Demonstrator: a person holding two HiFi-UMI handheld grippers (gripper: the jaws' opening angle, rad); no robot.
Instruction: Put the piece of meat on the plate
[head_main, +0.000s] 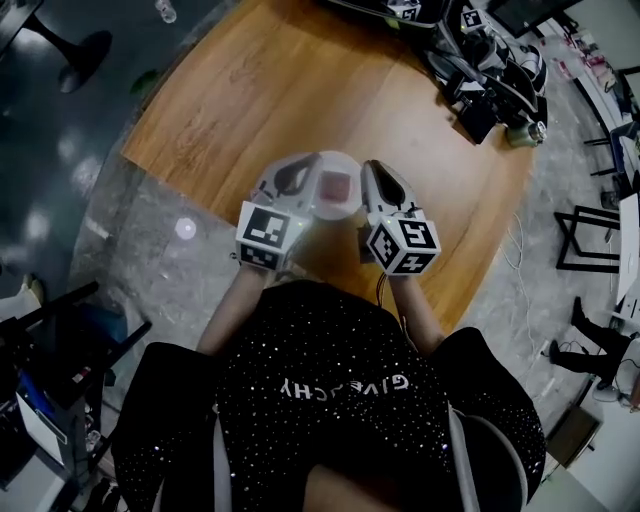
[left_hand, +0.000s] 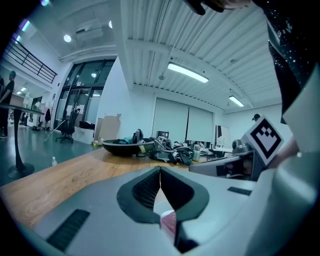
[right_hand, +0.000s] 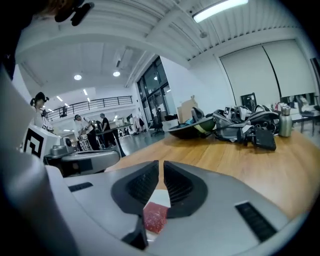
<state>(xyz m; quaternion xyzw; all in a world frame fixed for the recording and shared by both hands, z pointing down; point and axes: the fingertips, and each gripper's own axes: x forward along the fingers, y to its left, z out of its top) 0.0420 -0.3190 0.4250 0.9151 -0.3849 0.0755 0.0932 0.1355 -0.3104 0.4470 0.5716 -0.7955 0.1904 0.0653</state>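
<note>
The right gripper holds its jaws almost together above the piece of meat on the plate.

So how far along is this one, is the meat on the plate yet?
Done: the piece of meat lies on the white plate on the wooden table.
In hand: nothing. The left gripper has its jaws together and empty. The right gripper has its jaws nearly together with nothing between them. Both are close by the plate.
Left: apparently only drawing the grippers away.
</note>
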